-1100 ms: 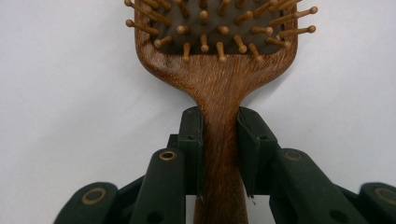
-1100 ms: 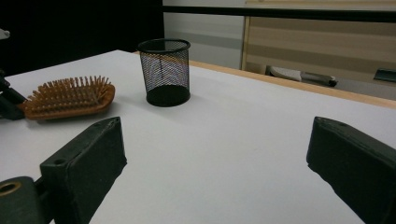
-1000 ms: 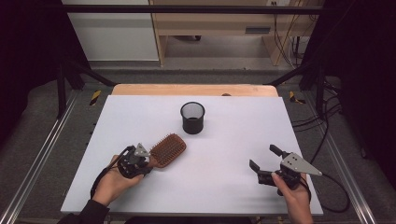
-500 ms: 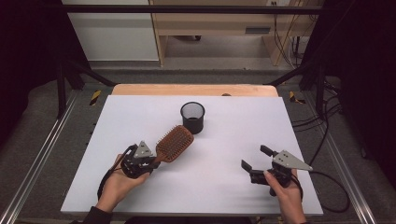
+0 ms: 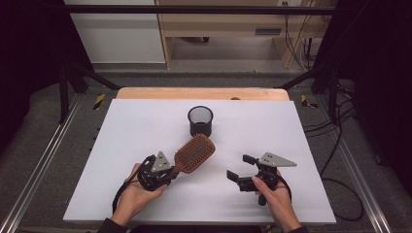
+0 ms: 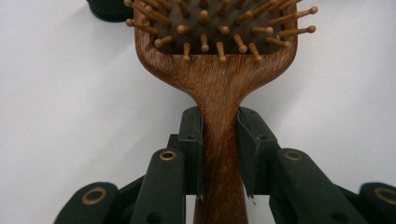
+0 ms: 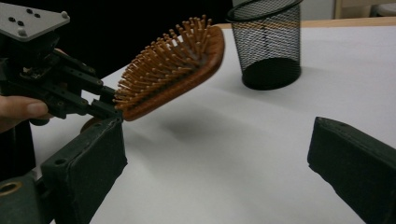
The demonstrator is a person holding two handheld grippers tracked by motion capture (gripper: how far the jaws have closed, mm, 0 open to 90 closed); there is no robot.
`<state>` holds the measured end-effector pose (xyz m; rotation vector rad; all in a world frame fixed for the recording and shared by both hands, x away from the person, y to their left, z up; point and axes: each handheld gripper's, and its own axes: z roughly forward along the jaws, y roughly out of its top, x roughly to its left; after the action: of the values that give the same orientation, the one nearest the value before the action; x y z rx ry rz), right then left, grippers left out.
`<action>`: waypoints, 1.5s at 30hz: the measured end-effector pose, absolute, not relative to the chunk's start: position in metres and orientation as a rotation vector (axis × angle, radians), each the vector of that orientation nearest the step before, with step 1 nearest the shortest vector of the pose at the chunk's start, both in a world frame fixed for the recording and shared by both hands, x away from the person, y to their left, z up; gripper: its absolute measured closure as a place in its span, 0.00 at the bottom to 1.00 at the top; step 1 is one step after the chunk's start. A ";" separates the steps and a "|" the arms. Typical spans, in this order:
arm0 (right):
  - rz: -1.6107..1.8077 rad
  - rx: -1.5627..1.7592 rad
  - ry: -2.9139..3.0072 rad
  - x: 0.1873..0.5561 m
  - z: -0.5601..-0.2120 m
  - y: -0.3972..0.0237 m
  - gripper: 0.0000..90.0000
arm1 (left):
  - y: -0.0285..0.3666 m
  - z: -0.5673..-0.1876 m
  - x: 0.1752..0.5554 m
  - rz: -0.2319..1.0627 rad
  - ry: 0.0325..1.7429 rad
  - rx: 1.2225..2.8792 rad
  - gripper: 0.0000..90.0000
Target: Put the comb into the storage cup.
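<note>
The left gripper [image 5: 171, 171] is clamping its black jaws tight on the neck of the brown wooden paddle hairbrush [image 5: 195, 152], which is hanging clear above the white table [image 5: 121, 145], bristles up, head pointing toward the black wire-mesh cup [image 5: 200, 120] just beyond. The right gripper [image 5: 242, 167] is holding nothing, jaws spread wide, near the brush. Bare tabletop is lying open toward both side edges.

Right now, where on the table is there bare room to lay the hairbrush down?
Bare white table left of the mesh cup, and right of it toward the far edge. Tighter between the left gripper holding the hairbrush and the right gripper.
</note>
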<state>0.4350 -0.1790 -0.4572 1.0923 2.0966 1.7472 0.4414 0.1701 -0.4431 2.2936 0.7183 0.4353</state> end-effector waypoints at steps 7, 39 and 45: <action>1.777 1.125 2.126 0.441 -0.458 -0.154 0.06 | 0.169 -0.438 0.439 0.410 0.729 2.253 0.81; 2.106 1.224 2.062 0.476 -0.443 -0.090 0.07 | 0.171 -0.428 0.430 0.475 0.731 2.131 0.81; 2.108 1.222 2.050 0.474 -0.442 -0.090 0.07 | 0.168 -0.428 0.426 0.494 0.699 2.125 0.81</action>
<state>0.4736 -0.0897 -0.4416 1.2224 2.0497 2.1077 0.4256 0.1676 -0.4279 2.1254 0.6994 0.4944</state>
